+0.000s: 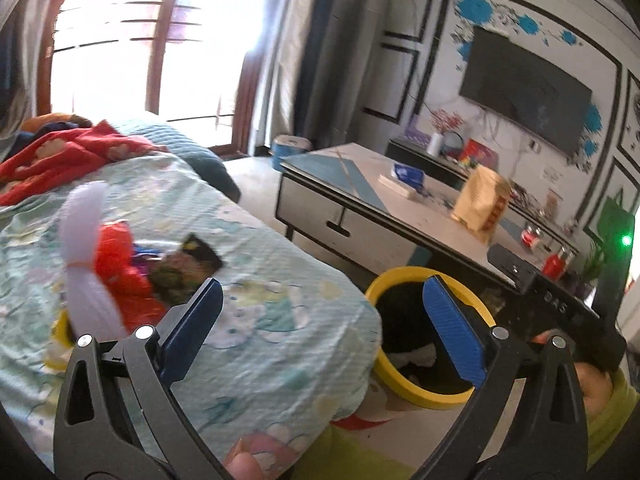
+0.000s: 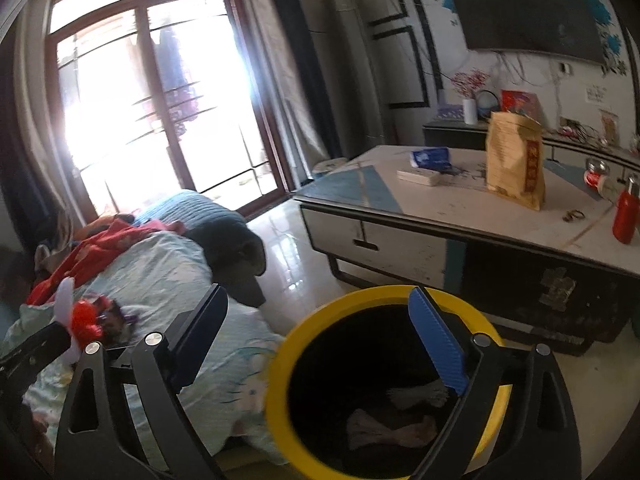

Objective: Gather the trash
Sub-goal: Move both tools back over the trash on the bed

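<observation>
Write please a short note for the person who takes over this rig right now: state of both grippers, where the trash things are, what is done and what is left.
Left gripper: open, nothing between the fingers, over the edge of the bed.
Right gripper: open, empty, over the yellow-rimmed bin.
The bin stands on the floor between the bed and the coffee table; crumpled pale scraps already lie inside.
Left: a pile of wrappers, red and dark, with a white bag, still on the bed cover. On the table stand a yellow paper bag and a blue packet; whether they are trash, I cannot tell.
</observation>
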{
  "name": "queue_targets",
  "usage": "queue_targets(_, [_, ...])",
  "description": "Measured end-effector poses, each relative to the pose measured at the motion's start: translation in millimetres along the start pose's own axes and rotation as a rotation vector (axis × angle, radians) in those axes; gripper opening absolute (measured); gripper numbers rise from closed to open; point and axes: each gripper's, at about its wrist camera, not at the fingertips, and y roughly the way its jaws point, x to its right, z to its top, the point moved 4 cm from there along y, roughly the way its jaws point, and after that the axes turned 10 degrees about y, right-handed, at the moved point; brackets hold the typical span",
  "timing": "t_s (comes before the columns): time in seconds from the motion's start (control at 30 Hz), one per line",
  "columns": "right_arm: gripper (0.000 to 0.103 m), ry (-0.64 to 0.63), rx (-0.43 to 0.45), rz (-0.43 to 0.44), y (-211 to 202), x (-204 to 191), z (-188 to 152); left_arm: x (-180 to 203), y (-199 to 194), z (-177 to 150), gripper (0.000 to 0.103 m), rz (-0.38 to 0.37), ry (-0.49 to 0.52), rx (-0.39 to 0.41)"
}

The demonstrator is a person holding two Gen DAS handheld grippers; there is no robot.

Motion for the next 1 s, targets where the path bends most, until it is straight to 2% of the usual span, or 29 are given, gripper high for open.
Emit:
queue_targets(0.3, [0.089, -0.05, -0.039, 0.063, -9, -48, -18, -42, -44, -2, 0.092, 0.106, -0.078, 0.079])
queue_targets(0.47, [0.093, -0.107, -0.065, 0.101, -11, -74, -31, -74, -63, -7, 0.092, 0.202, -0.12, 0.096])
queue_targets(1.0, [0.095, -0.311, -0.126, 0.26, -20, -165, -70, -158, -109, -19, 0.092, 0.325, -0.289, 0.142])
